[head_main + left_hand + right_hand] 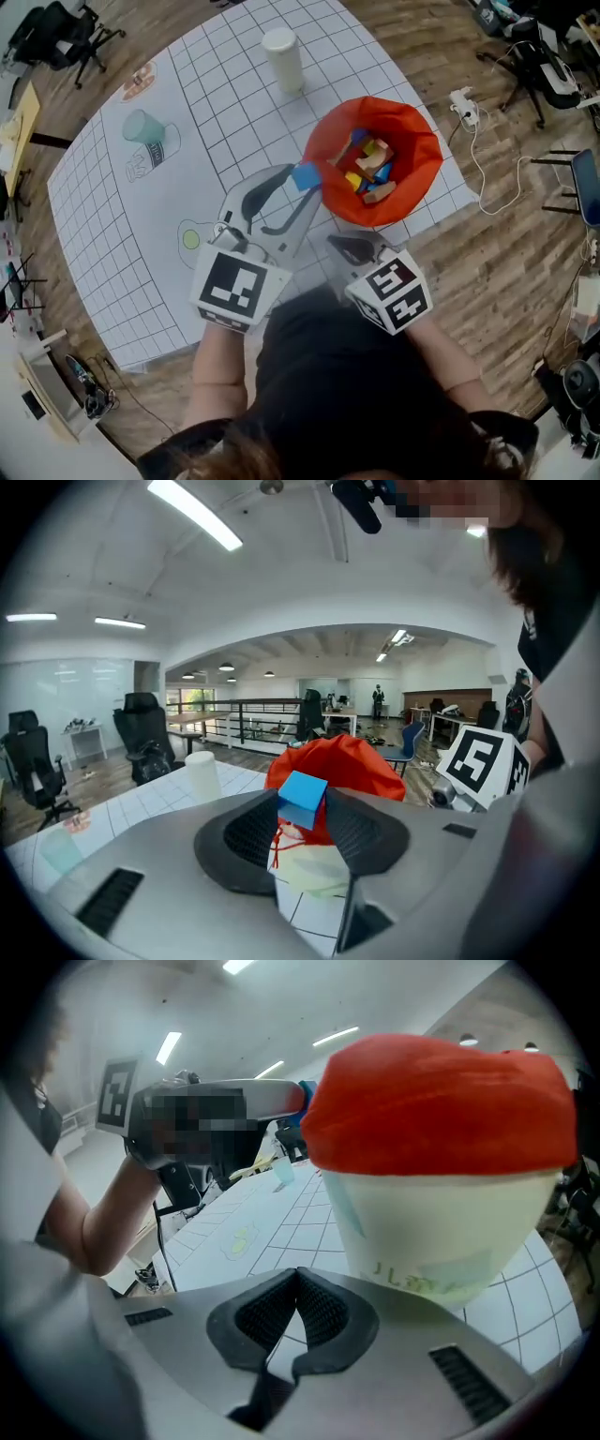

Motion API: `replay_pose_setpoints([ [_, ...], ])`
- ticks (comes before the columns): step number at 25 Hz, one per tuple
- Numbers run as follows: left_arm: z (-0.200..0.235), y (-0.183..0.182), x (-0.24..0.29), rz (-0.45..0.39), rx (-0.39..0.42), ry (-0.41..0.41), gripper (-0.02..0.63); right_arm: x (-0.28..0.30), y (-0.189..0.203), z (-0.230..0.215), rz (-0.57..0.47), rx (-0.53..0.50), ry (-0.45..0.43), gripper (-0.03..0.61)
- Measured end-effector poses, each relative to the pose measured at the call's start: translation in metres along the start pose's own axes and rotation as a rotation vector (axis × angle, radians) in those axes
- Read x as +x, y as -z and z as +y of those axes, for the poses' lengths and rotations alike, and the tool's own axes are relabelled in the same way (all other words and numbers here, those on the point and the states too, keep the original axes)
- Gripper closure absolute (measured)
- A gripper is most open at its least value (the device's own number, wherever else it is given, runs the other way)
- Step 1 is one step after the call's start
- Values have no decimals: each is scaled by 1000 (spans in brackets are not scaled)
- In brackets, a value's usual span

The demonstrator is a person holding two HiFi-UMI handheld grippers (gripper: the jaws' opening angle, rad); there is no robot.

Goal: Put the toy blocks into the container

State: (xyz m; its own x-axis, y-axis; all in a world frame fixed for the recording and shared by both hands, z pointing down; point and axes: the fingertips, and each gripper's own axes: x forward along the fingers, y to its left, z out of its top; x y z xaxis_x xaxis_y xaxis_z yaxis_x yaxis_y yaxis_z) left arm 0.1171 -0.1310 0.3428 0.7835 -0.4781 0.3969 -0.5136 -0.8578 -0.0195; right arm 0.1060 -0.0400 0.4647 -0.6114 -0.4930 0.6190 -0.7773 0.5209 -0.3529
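Note:
A blue block (306,175) is pinched between the jaws of my left gripper (305,184), just left of the container's rim. The container (412,192) is a pale tub with a red liner and holds several coloured blocks (370,167). In the left gripper view the blue block (302,799) sits between the pads, with the red liner (349,761) right behind it. My right gripper (351,248) hovers at the container's near side, jaws together and empty. The right gripper view shows its shut tips (296,1283) below the tub's wall (441,1232).
A white cup (282,58) stands upright at the far side of the gridded mat (122,234). Printed pictures (148,139) mark the mat's left part. A power strip and cables (466,105) lie on the wooden floor to the right.

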Motion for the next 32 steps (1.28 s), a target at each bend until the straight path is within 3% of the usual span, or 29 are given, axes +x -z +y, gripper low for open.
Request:
replay_pose_setpoints([
  [6,-29,-13,28,10,43,87,439,-26,14,-22,-49,63,82,565],
  [14,-41,-22,52,58,127,142,439,-51,21,-49,-92,143,165,565],
  [23,-32,-24,65,83,140,141,437,-60,16,-70,-109,181,204,565],
  [27,-27,-25,65,51,138,81,426,-60,19,-73,-111,174,203,565],
  [32,-46,-24,56,21,120,75,405,-70,33,-66,-119,169,198,565],
])
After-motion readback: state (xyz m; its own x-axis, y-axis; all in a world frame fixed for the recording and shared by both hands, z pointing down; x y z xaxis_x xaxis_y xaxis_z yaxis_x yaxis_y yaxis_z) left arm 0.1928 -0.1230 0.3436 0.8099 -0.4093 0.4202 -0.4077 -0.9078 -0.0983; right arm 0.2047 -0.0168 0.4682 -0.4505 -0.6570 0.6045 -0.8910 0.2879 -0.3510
